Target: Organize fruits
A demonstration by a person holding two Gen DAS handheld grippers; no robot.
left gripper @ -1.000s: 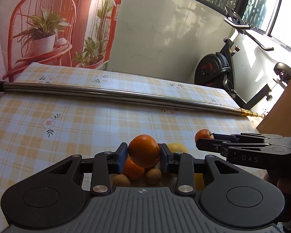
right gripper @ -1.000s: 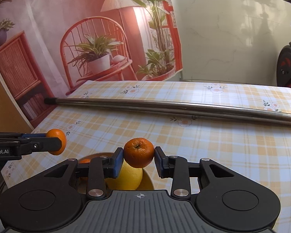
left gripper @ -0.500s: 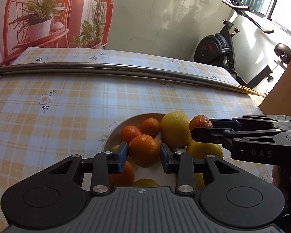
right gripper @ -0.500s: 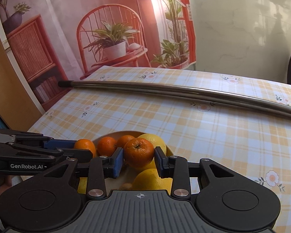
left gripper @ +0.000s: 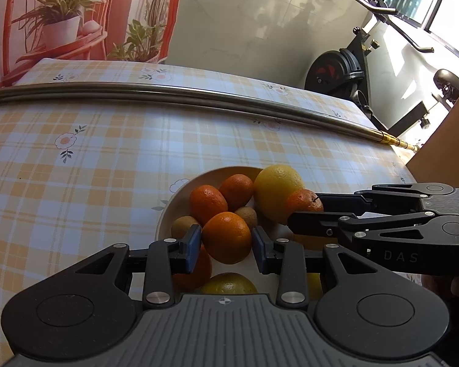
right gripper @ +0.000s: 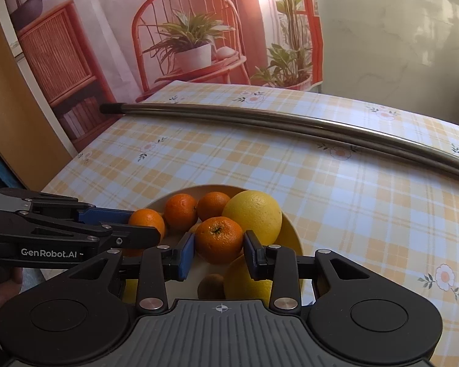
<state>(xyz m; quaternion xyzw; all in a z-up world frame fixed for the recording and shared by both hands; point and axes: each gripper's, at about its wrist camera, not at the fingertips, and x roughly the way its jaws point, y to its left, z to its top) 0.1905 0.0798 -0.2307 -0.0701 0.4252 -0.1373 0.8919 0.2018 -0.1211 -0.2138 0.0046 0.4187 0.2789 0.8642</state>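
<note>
Now both grippers are hanging over the cream bowl point(left gripper: 180, 197) of fruit, each one gripping an orange fruit of its own. In the left wrist view, the left gripper point(left gripper: 226, 244) is clenching a mandarin point(left gripper: 226, 237) squarely between its blue pads, one pad pressing at the fruit's 9 o'clock side and the other at its 3 o'clock side. The held fruit is sitting above the bowl's contents, with a loose mandarin point(left gripper: 207, 203) at its 11 o'clock and a small brown kiwi point(left gripper: 246, 216) at its 1 o'clock. A big yellow citrus point(left gripper: 275, 192) is lying toward 1 o'clock in the bowl.

The right gripper point(right gripper: 219, 246) is likewise grasping a second mandarin point(right gripper: 218, 238), its stem dimple facing up, the pads touching at 9 and 3 o'clock. Behind it at 1 o'clock the same yellow citrus is resting against the bowl's far side, and two loose mandarins are lying at 11 o'clock. From the left camera, the right gripper is reaching in from 3 o'clock, its fruit just beside the yellow citrus.

The bowl is standing on the worktop point(left gripper: 107, 159), which is wearing a yellow checked cloth with small flowers. A long metal pole point(left gripper: 174, 98) is lying across the worktop toward 12 o'clock, well apart from the bowl.
</note>
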